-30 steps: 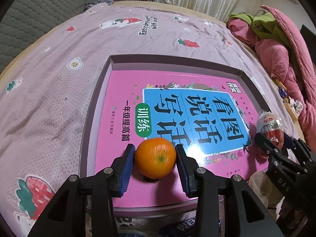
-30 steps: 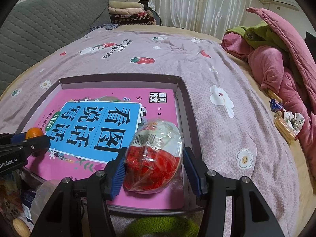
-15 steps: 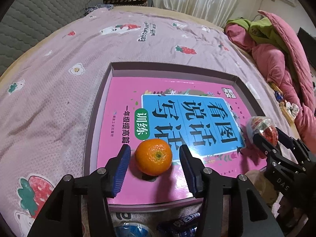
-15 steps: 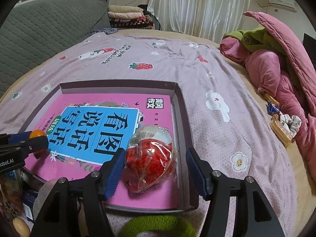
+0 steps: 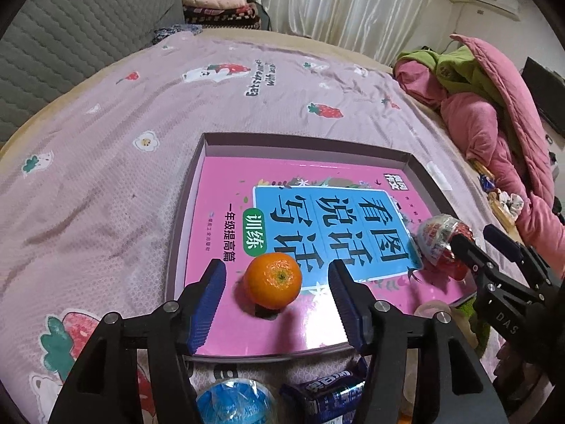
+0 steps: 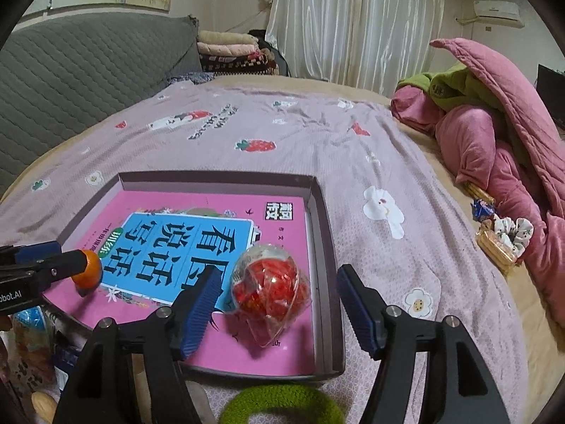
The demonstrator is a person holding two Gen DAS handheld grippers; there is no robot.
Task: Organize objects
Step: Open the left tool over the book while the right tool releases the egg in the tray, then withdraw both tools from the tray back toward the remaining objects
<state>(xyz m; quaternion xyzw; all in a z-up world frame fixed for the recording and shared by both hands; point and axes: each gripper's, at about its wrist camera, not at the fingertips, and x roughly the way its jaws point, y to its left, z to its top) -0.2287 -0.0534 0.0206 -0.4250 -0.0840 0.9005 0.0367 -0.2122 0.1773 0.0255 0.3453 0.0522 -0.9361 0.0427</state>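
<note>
Two handheld grippers sit over a shallow grey box (image 5: 416, 162) on a bed with a pink strawberry-print sheet (image 5: 106, 176). A pink workbook (image 5: 226, 332) lines the box floor.

The left gripper (image 5: 277, 289) has just been opening its jaws. They stand apart on either side of an orange (image 5: 273, 280), touching nothing. The orange rests on the workbook at about 6 o'clock in the box.

The right gripper (image 6: 279, 309) has likewise been widening. Its blue pads (image 6: 201, 309) are clear of a clear-wrapped red and white egg-shaped treat (image 6: 270, 291), which lies at about 4 o'clock, near the right wall.

Both items appear set down on purpose, gathered into the box, with the jaws loosened to leave them there.
</note>
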